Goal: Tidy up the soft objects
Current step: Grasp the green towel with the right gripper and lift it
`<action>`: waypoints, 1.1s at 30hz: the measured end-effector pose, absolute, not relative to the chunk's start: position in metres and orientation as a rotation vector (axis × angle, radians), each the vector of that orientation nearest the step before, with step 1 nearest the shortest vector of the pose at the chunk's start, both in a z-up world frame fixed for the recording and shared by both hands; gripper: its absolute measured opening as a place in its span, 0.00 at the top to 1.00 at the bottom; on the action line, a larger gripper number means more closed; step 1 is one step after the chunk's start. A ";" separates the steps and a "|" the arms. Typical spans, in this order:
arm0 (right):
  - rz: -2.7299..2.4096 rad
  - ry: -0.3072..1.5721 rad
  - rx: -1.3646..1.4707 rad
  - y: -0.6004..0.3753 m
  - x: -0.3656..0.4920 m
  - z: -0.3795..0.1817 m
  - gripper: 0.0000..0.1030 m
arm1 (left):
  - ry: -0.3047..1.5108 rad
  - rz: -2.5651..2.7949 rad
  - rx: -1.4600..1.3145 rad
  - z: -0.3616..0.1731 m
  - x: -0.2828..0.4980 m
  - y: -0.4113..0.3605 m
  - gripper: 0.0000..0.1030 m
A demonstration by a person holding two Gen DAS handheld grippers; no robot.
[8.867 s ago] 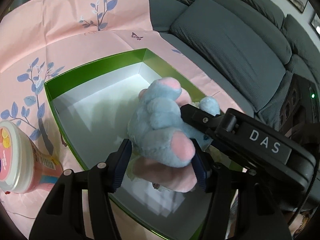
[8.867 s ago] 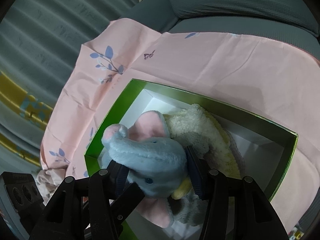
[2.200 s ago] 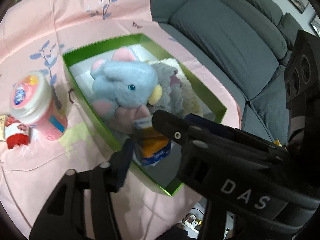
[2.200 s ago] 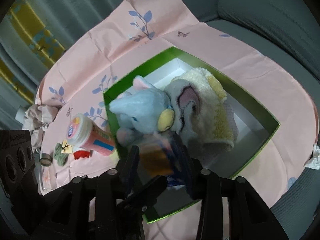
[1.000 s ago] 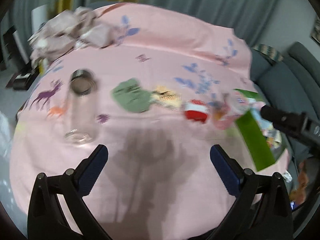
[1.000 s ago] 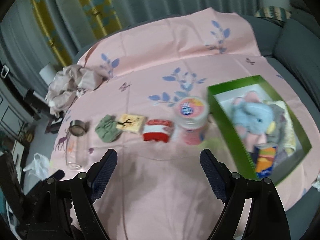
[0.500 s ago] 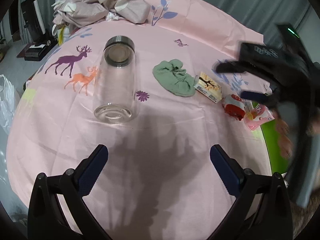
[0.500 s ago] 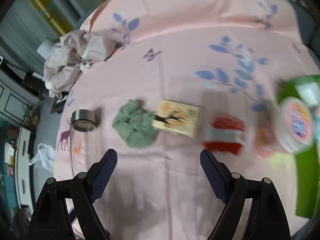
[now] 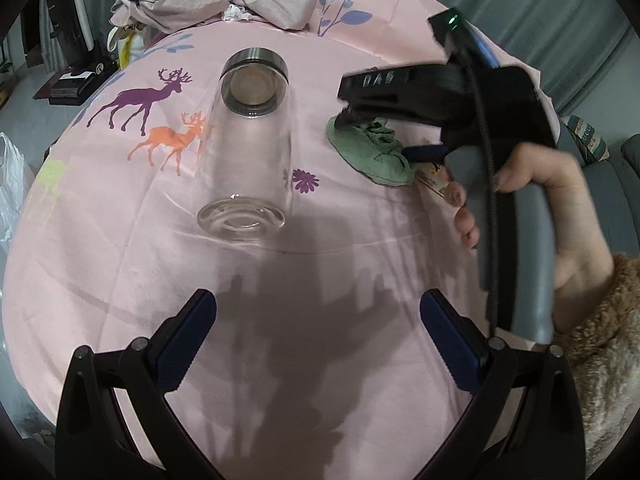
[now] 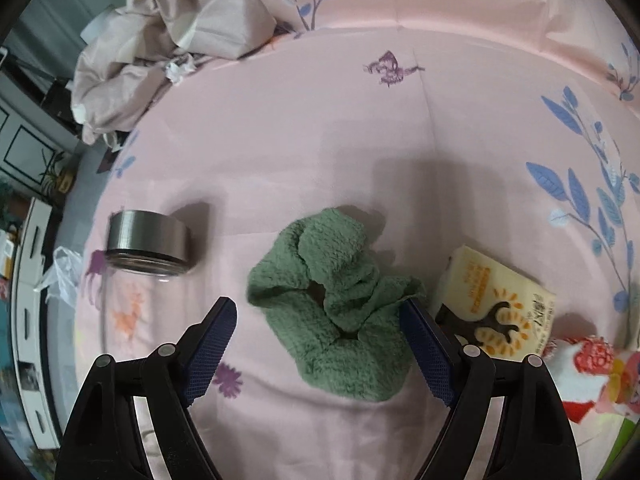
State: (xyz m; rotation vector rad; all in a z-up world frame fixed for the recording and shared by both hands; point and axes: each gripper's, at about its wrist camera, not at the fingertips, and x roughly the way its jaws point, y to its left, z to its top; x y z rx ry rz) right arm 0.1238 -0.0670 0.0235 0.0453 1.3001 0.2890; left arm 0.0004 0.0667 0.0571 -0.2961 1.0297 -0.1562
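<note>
A crumpled green cloth [image 10: 336, 304] lies on the pink tablecloth [image 10: 360, 128]. My right gripper [image 10: 318, 320] is open, its two blue-padded fingers on either side of the cloth and just above it. In the left wrist view the cloth [image 9: 370, 154] shows under the right gripper body [image 9: 440, 96], held by a hand. My left gripper [image 9: 318, 320] is open and empty, hovering over bare tablecloth [image 9: 280, 280] in front of a lying glass jar [image 9: 250, 152].
The glass jar's metal lid end [image 10: 148, 244] lies left of the cloth. A cream box [image 10: 496, 304] and a red-and-white packet [image 10: 580, 376] lie right of it. A bundle of beige fabric [image 10: 168, 32] sits at the table's far edge.
Both grippers left the green box with the plush toys and swung to the table's other end. In the last half second the right gripper came down over the green cloth.
</note>
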 end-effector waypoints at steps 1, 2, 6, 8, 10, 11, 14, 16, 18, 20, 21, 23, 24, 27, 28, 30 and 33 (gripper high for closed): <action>0.284 1.310 0.030 -0.066 0.123 0.017 0.21 | 1.030 -0.154 -0.297 0.057 0.000 0.067 0.01; 0.276 1.308 0.016 -0.067 0.123 0.015 0.27 | 1.032 -0.153 -0.299 0.056 0.000 0.068 0.01; 0.218 1.262 -0.041 -0.071 0.119 0.015 0.66 | 1.030 -0.148 -0.301 0.058 -0.002 0.069 0.01; 0.209 1.268 -0.028 -0.081 0.119 0.018 0.82 | 1.026 -0.151 -0.300 0.060 -0.004 0.069 0.01; 0.250 1.293 0.032 -0.089 0.116 0.021 0.84 | 1.020 -0.151 -0.301 0.062 -0.005 0.068 0.01; 0.277 1.300 0.067 -0.094 0.112 0.025 0.85 | 1.020 -0.149 -0.301 0.063 -0.006 0.068 0.01; 0.314 1.272 0.086 -0.104 0.091 0.042 0.85 | 1.015 -0.146 -0.303 0.064 -0.007 0.068 0.01; 0.345 1.250 0.086 -0.111 0.073 0.055 0.85 | 1.012 -0.148 -0.305 0.066 -0.008 0.067 0.01; 0.370 1.222 0.070 -0.121 0.050 0.071 0.85 | 1.010 -0.149 -0.306 0.067 -0.010 0.067 0.01; 0.390 1.192 0.045 -0.129 0.032 0.084 0.85 | 1.007 -0.147 -0.300 0.068 -0.011 0.066 0.01; 0.402 1.181 0.033 -0.134 0.022 0.090 0.85 | 1.006 -0.147 -0.292 0.069 -0.012 0.064 0.01; 0.429 1.172 0.013 -0.140 0.002 0.095 0.85 | 0.996 -0.143 -0.273 0.072 -0.015 0.062 0.01; 0.433 1.176 0.006 -0.143 -0.006 0.094 0.85 | 0.992 -0.143 -0.271 0.073 -0.016 0.061 0.01; 0.432 1.213 -0.030 -0.148 -0.027 0.083 0.85 | 0.994 -0.152 -0.271 0.074 -0.019 0.060 0.01; 0.427 1.226 -0.038 -0.150 -0.033 0.078 0.85 | 0.994 -0.152 -0.269 0.074 -0.019 0.059 0.02; 0.404 1.260 -0.063 -0.154 -0.042 0.066 0.85 | 0.996 -0.160 -0.265 0.074 -0.020 0.055 0.02; 0.357 1.299 -0.083 -0.163 -0.051 0.054 0.84 | 1.005 -0.189 -0.273 0.071 -0.023 0.049 0.02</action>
